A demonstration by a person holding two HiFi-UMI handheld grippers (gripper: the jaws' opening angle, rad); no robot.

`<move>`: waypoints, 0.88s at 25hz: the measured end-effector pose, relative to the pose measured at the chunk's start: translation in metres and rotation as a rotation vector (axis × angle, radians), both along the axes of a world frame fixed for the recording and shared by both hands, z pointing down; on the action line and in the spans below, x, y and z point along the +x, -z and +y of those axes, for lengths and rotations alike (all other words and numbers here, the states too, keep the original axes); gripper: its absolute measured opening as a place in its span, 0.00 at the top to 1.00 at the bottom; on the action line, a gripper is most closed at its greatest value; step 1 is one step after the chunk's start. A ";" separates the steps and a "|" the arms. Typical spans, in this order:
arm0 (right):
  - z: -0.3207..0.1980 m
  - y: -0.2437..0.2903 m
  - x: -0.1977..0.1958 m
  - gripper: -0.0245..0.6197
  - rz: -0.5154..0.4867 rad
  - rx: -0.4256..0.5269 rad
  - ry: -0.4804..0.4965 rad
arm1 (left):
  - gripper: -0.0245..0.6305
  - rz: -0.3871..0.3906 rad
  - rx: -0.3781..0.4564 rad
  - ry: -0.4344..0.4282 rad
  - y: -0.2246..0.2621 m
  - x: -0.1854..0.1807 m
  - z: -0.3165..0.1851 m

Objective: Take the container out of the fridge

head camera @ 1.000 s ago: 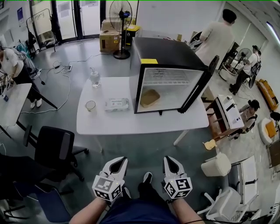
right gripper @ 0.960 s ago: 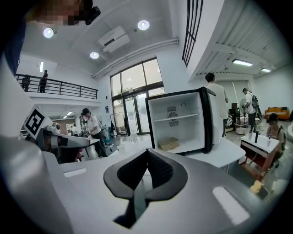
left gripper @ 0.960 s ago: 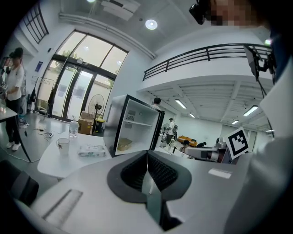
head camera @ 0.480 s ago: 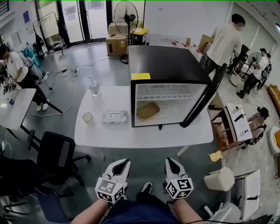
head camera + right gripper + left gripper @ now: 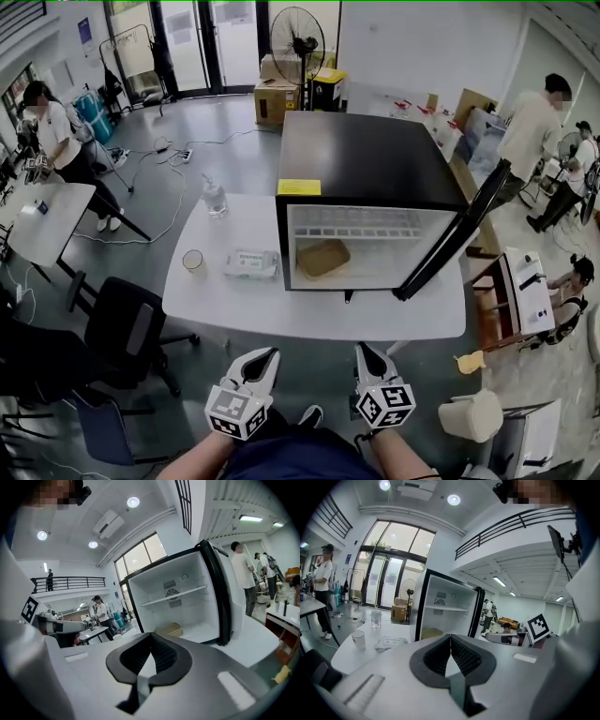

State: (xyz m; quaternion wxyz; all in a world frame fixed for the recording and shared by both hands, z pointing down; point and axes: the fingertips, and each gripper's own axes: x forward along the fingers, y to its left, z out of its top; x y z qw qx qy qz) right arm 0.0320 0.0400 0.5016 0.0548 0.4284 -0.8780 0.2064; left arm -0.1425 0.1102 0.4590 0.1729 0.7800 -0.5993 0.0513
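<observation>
The left tongs (image 5: 263, 357) and the right tongs (image 5: 367, 350) are held low in front of the person's body. Each pair is pressed together at the tips with nothing between them, and both are short of the near edge of the white surface (image 5: 309, 317).

On that surface, to the left, stand a paper cup (image 5: 193, 260) and a flat pack of wipes (image 5: 251, 263), with a clear water bottle (image 5: 215, 197) farther back. To their right is the black mini fridge (image 5: 361, 155). It has a yellow note (image 5: 299, 187) on its top, and its door (image 5: 457, 236) is swung wide to the right. The container (image 5: 323, 257), a shallow tan tub, lies on the fridge floor toward the left side, below the single shelf, and nothing touches it. Beyond are a standing fan (image 5: 303, 42), a cardboard box (image 5: 277, 97) and people at other work.

This looks like the approach step: the door is already open, but the reach has not begun. The next move probably calls for one pair of tongs to part, pass under the shelf and close on the container's rim, then draw it out level past the door frame. The right pair looks most squarely into the opening.

Against the earlier frames, the fridge and surface sit nearer and more centred, so the person has stepped closer. The tongs have stayed together throughout, and the container has not shifted.
</observation>
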 end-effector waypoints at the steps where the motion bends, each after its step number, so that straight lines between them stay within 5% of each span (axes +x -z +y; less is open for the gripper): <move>1: -0.004 -0.002 0.001 0.95 0.000 -0.006 0.004 | 0.96 0.002 -0.003 0.006 -0.002 0.002 -0.002; 11: -0.047 -0.021 0.002 0.95 -0.019 -0.054 -0.005 | 0.96 -0.002 -0.030 0.006 -0.016 0.003 -0.047; 22: -0.104 -0.053 -0.008 0.95 -0.017 -0.118 -0.129 | 0.96 -0.033 -0.018 -0.156 -0.026 0.004 -0.122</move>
